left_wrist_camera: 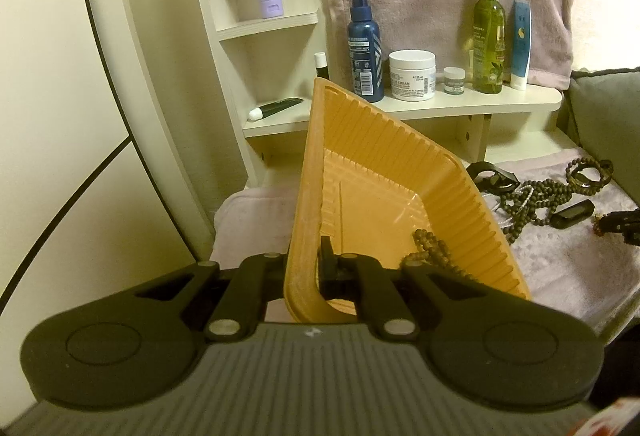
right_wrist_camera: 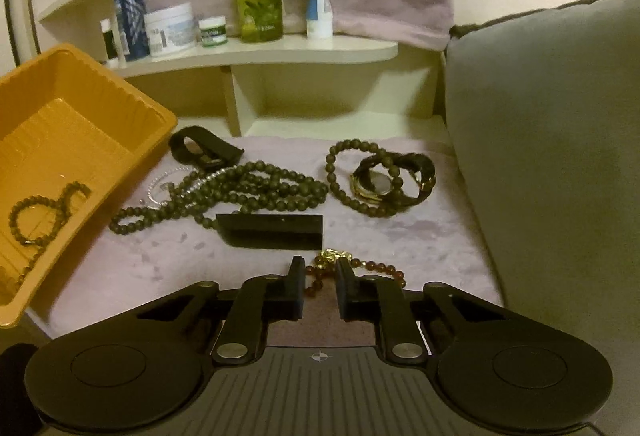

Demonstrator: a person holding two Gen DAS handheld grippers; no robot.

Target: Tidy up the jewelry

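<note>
Orange tray (left_wrist_camera: 372, 171) is pinched at its near wall by the left gripper (left_wrist_camera: 308, 264), tilted, bead bracelet (left_wrist_camera: 430, 250) lying inside. Right gripper (right_wrist_camera: 318, 278) is lowered over the amber bead bracelet (right_wrist_camera: 348, 268) on the pink cloth (right_wrist_camera: 400, 228); jaws stand slightly apart, beads between, contact cannot be told. Dark bead necklace (right_wrist_camera: 240, 191) and watch (right_wrist_camera: 384, 181) are left beyond.

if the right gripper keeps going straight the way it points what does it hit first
Most likely the amber bead bracelet, whose beads and gold charm lie between the right gripper fingertips. The black rectangular piece sits just beyond. Depth is hard to judge.
</note>
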